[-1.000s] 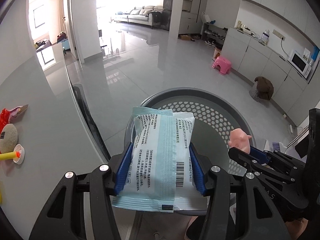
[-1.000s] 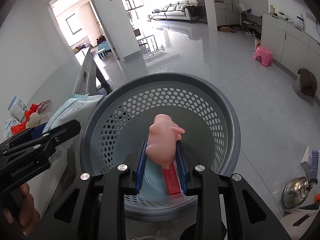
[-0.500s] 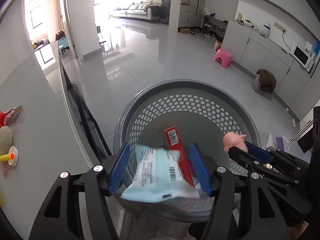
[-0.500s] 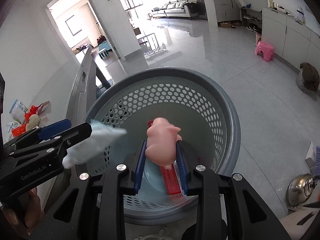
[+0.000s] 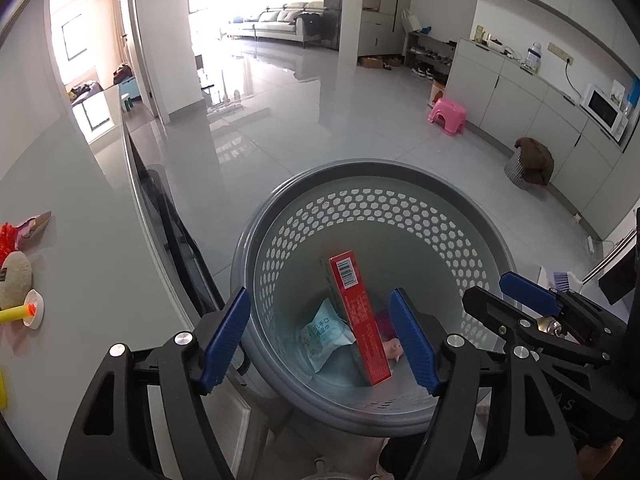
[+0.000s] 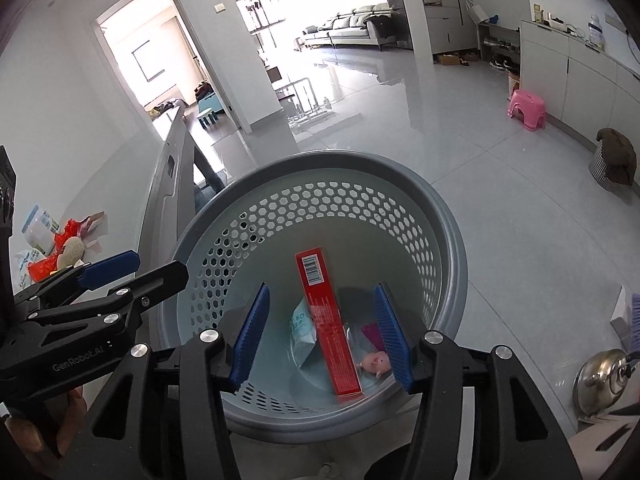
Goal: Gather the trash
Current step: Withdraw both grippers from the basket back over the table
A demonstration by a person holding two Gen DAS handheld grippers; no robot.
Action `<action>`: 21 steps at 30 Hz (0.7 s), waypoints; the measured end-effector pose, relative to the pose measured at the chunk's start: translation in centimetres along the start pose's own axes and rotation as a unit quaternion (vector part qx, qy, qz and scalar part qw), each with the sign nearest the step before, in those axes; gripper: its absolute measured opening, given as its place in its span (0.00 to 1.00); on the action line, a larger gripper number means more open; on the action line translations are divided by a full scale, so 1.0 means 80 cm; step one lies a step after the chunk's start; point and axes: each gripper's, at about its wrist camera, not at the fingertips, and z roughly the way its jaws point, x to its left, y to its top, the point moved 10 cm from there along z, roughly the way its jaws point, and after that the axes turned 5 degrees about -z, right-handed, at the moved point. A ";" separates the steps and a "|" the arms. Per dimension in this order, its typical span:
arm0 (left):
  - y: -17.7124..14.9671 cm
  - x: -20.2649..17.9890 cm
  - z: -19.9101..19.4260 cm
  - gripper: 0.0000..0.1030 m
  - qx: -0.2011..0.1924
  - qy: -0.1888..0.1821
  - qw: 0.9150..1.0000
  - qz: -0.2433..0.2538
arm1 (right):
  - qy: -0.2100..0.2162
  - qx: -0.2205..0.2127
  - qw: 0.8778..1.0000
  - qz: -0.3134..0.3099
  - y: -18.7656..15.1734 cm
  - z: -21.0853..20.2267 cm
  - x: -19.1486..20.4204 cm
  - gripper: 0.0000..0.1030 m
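Note:
A grey perforated bin (image 5: 360, 184) (image 6: 320, 168) stands on the floor beside the table. At its bottom lie a red box (image 5: 358, 312) (image 6: 326, 320), a pale blue packet (image 5: 324, 330) (image 6: 302, 322) and a small pink pig toy (image 5: 392, 348) (image 6: 376, 362). My left gripper (image 5: 320, 340) is open and empty over the bin's near rim. My right gripper (image 6: 322, 334) is open and empty over the bin; it also shows at the right of the left wrist view (image 5: 528, 292).
The grey table (image 5: 80, 240) at the left holds more trash: red wrappers (image 6: 44, 264), a beige lump (image 5: 14, 284), a yellow stick (image 5: 12, 314) and a white tub (image 6: 38, 228). A pink stool (image 5: 448, 114), a covered basket (image 5: 530, 162) and a metal kettle (image 6: 600, 380) stand on the floor.
My left gripper opened and dropped the blue packet into the bin. My right gripper then opened and let the pink pig fall to the bin's bottom.

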 end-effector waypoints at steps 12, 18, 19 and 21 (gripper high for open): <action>-0.009 0.018 -0.030 0.71 -0.014 0.007 1.000 -0.014 | 0.004 -0.010 1.000 -0.011 -0.001 -0.018 0.022 0.53; -0.016 0.056 -0.058 0.76 -0.030 0.023 0.999 -0.036 | 0.018 -0.020 0.999 -0.028 0.000 -0.028 0.058 0.59; -0.018 0.065 -0.063 0.76 -0.033 0.027 0.998 -0.040 | 0.021 -0.021 0.999 -0.032 0.001 -0.028 0.066 0.60; -0.023 0.089 -0.074 0.77 -0.038 0.039 0.997 -0.053 | 0.028 -0.020 0.999 -0.040 0.001 -0.027 0.082 0.60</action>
